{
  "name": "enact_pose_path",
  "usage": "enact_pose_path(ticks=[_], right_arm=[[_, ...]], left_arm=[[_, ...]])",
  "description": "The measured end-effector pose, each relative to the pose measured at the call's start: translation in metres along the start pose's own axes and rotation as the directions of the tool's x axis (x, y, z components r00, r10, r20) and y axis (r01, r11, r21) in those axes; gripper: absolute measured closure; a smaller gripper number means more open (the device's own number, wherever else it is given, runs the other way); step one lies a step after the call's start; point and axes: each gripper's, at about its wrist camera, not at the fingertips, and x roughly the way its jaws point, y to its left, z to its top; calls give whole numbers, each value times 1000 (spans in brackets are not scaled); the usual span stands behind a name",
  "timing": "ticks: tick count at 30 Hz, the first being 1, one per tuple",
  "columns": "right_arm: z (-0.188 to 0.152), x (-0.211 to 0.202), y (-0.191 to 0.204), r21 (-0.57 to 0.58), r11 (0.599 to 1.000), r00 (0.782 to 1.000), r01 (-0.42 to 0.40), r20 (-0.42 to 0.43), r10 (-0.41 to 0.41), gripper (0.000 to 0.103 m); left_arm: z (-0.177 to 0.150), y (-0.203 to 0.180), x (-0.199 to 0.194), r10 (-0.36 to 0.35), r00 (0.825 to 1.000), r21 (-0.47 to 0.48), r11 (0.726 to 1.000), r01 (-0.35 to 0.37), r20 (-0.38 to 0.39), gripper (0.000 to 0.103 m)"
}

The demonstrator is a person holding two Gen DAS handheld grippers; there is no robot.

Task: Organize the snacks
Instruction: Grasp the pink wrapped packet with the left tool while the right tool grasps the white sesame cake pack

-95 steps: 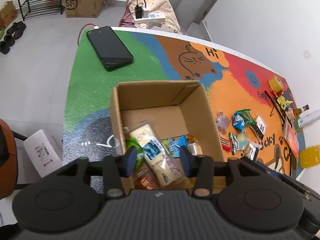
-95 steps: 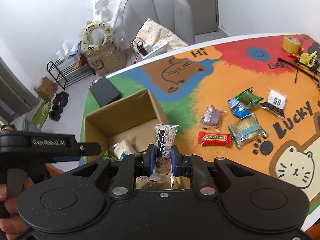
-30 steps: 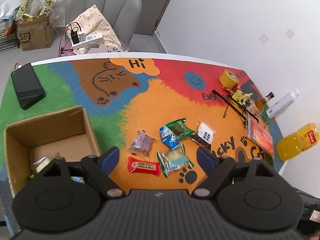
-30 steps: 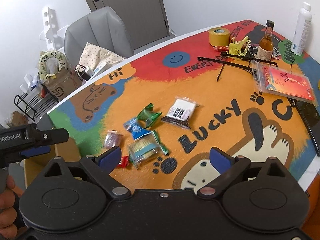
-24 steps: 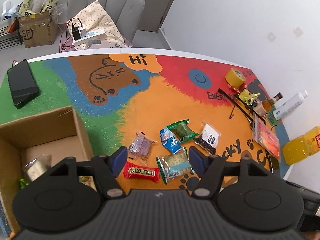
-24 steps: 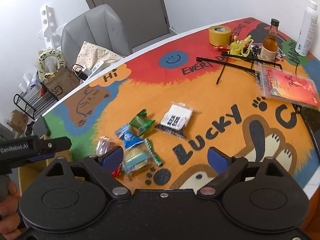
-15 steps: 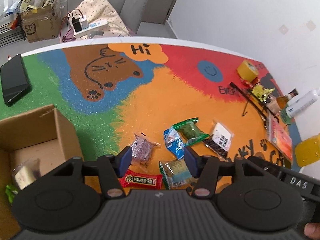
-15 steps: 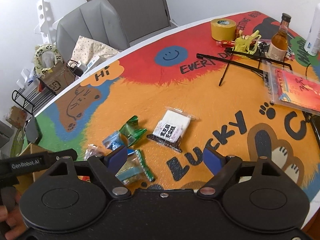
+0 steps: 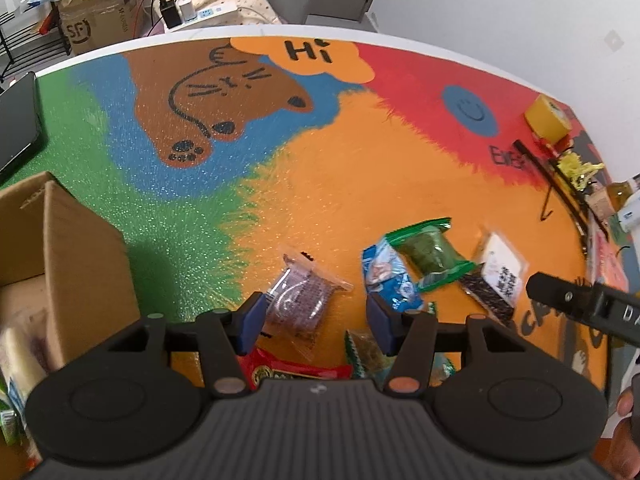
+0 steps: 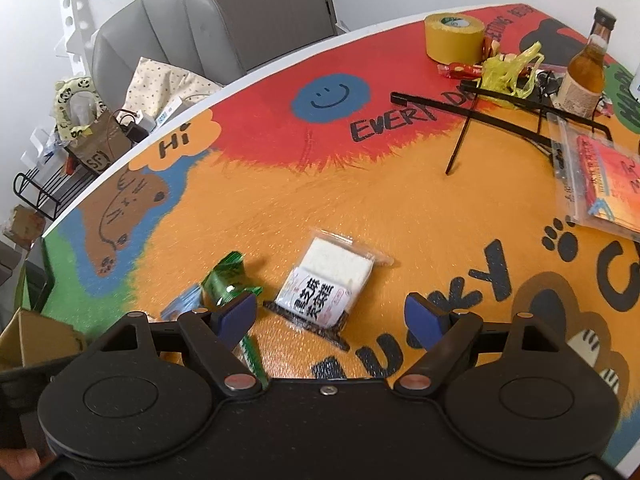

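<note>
- The left gripper (image 9: pixel 314 322) hangs over the purple snack packet (image 9: pixel 299 302), fingers half apart, not touching it.
- The right gripper (image 10: pixel 330 320) has wide fingers; the white snack packet (image 10: pixel 330 280) lies between them, free.
- The cardboard box (image 9: pixel 76 248) stands at 9 o'clock.

Open tongs (image 10: pixel 330 314) over white pkt (image 10: pixel 326 286)

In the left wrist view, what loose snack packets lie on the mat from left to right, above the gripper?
Purple clear-wrapped snack → blue packet → green packet → white-labelled black sesame packet. The red bar and the green-edged cracker pack sit lower, partly hidden by the gripper, so they are left out.
</note>
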Motion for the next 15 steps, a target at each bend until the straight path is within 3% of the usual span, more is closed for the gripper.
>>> enact_pose_path(ticks=[12, 15], right_arm=[[6, 35, 12, -32, 998, 999, 45, -20, -46, 22], [7, 41, 14, -46, 997, 997, 69, -34, -70, 26]], left_arm=[[0, 5, 22, 33, 999, 9, 999, -32, -29, 48], [-2, 4, 23, 35, 999, 17, 999, -35, -22, 48]])
